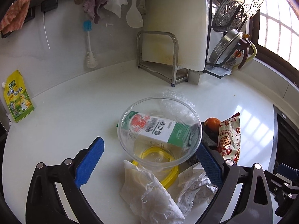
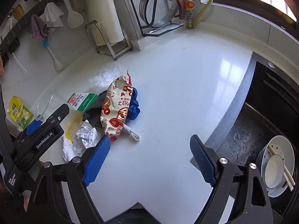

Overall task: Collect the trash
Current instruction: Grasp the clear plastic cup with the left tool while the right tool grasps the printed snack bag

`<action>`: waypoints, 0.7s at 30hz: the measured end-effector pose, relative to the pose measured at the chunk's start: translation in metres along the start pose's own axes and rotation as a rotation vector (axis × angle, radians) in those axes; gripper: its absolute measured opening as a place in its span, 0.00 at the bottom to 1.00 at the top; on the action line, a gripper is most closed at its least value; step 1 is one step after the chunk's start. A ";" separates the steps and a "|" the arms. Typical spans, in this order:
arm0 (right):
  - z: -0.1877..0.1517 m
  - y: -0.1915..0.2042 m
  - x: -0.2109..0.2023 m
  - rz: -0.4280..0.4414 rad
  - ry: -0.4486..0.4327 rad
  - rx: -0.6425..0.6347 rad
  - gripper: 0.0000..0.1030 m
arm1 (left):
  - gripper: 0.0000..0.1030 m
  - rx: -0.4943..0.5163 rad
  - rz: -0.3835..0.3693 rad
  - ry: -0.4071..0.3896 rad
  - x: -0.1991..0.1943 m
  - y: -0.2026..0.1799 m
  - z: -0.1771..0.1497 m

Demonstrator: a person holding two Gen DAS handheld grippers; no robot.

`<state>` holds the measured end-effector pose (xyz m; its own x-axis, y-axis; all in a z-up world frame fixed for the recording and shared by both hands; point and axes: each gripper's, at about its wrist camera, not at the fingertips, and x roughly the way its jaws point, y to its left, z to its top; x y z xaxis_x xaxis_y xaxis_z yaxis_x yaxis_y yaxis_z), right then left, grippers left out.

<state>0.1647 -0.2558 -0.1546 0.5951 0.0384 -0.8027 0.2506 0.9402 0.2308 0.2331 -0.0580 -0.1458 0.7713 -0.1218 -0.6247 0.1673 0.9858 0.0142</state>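
A clear plastic cup [image 1: 160, 132] lies on its side between the blue fingers of my left gripper [image 1: 149, 160], which is open around it; the right finger [image 1: 209, 166] touches the rim, the left finger stands apart. Around the cup lie a green-and-white carton [image 1: 164, 130], a yellow ring [image 1: 168, 175], crumpled white paper [image 1: 147, 192], checked paper [image 1: 194, 190], a red-patterned snack wrapper [image 1: 229, 140] and clear plastic film [image 1: 175, 100]. My right gripper [image 2: 147, 158] is open and empty over bare counter, right of the wrapper [image 2: 115, 108] and a blue bag [image 2: 135, 108].
A yellow seasoning pouch [image 1: 17, 97] leans on the wall at left. A cutting board in a metal rack [image 1: 168, 37] and a dish rack [image 1: 233, 28] stand at the back. A sink [image 2: 261, 121] with bowls and chopsticks [image 2: 278, 164] lies to the right.
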 end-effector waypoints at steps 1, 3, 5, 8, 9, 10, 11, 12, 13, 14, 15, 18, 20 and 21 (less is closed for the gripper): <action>0.001 0.002 0.003 0.006 -0.003 0.000 0.81 | 0.80 0.002 -0.004 0.000 0.001 0.000 0.001; 0.004 0.006 0.008 0.009 -0.016 -0.004 0.81 | 0.68 -0.005 -0.018 0.016 0.004 0.002 0.004; 0.008 0.011 0.014 0.011 -0.029 -0.006 0.81 | 0.57 -0.014 -0.032 0.022 0.006 0.004 0.005; 0.014 0.020 0.020 0.011 -0.048 -0.018 0.81 | 0.54 -0.004 -0.028 0.017 0.006 0.006 0.006; 0.016 0.023 0.023 0.006 -0.049 -0.024 0.81 | 0.54 -0.002 -0.027 0.016 0.005 0.008 0.007; 0.019 0.026 0.027 0.003 -0.048 -0.029 0.81 | 0.54 -0.002 -0.027 0.015 0.005 0.011 0.007; 0.021 0.029 0.030 0.002 -0.045 -0.030 0.81 | 0.53 -0.002 -0.027 0.015 0.005 0.014 0.008; 0.024 0.031 0.034 0.002 -0.042 -0.032 0.81 | 0.53 -0.003 -0.027 0.016 0.004 0.016 0.009; 0.026 0.034 0.038 -0.002 -0.036 -0.033 0.81 | 0.53 -0.005 -0.028 0.016 0.003 0.019 0.011; 0.028 0.036 0.042 -0.009 -0.029 -0.038 0.81 | 0.53 -0.006 -0.026 0.014 0.002 0.022 0.012; 0.029 0.039 0.046 -0.014 -0.026 -0.042 0.81 | 0.53 -0.007 -0.023 0.010 0.000 0.025 0.013; 0.033 0.047 0.056 -0.042 -0.025 -0.055 0.81 | 0.53 0.001 -0.010 0.006 -0.003 0.032 0.016; 0.034 0.052 0.061 -0.070 -0.021 -0.075 0.80 | 0.53 0.004 -0.005 0.013 -0.005 0.037 0.016; 0.033 0.053 0.063 -0.076 -0.020 -0.082 0.79 | 0.53 0.005 -0.003 0.017 -0.006 0.039 0.016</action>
<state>0.2407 -0.2147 -0.1742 0.5923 -0.0402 -0.8047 0.2329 0.9647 0.1232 0.2448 -0.0205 -0.1295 0.7599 -0.1227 -0.6383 0.1725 0.9849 0.0161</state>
